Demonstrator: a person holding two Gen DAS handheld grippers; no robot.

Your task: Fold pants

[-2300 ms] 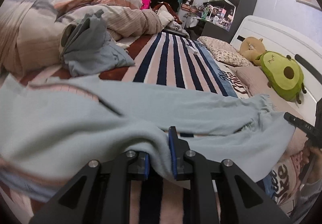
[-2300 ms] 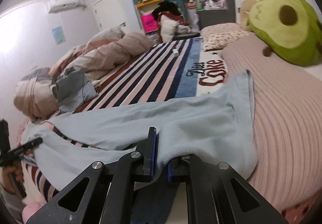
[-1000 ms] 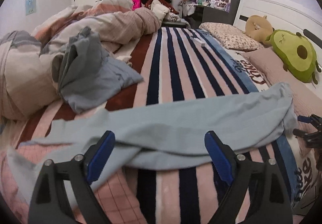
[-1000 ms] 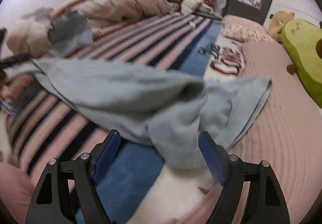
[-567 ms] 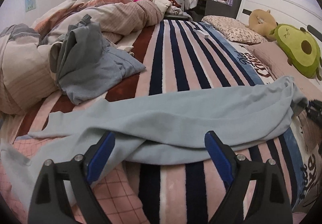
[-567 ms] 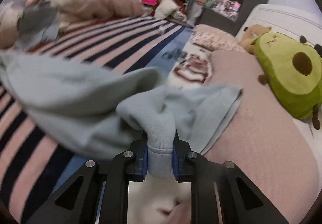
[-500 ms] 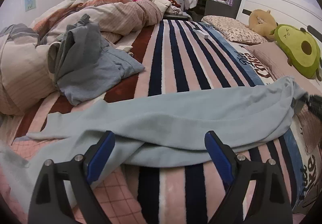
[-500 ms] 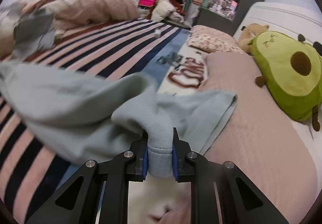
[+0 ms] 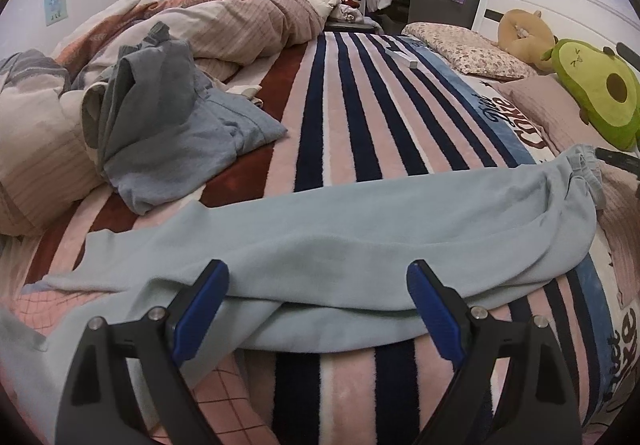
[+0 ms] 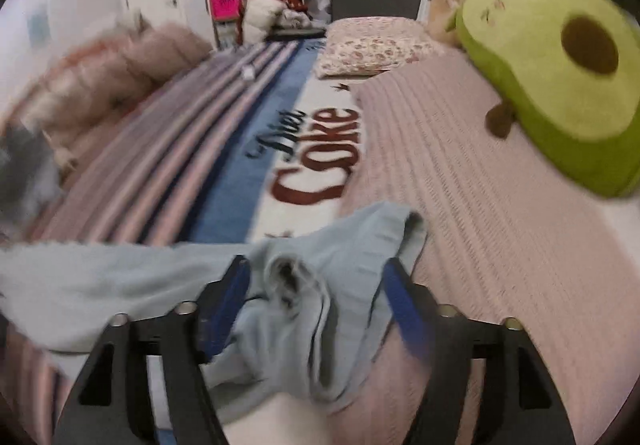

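Fingers point(image 9: 224, 285) of both hands spread apart, clamping nothing, the right pair's point(image 10: 236, 285) having just been opening over the waistband; pale blue pants point(image 9: 360, 241) stretched crosswise on striped bed point(image 9: 352, 117), long axis left-right, straight ahead.

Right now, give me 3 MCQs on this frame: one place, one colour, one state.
1. Where do the pants lie?
A. across the striped blanket
B. on the shelves
C. on top of the avocado plush

2. What colour are the pants?
A. red
B. pale blue
C. black

3. How do the right tongs stand?
A. shut on the avocado plush
B. shut on a pillow
C. open, with the waistband lying between the jaws

Key:
1 A: they stretch sideways over the stripes, in front of the left tongs.
2 B: light blue fabric in both views.
3 C: the jaws have just been opening, and neither blue pad presses on the cloth.
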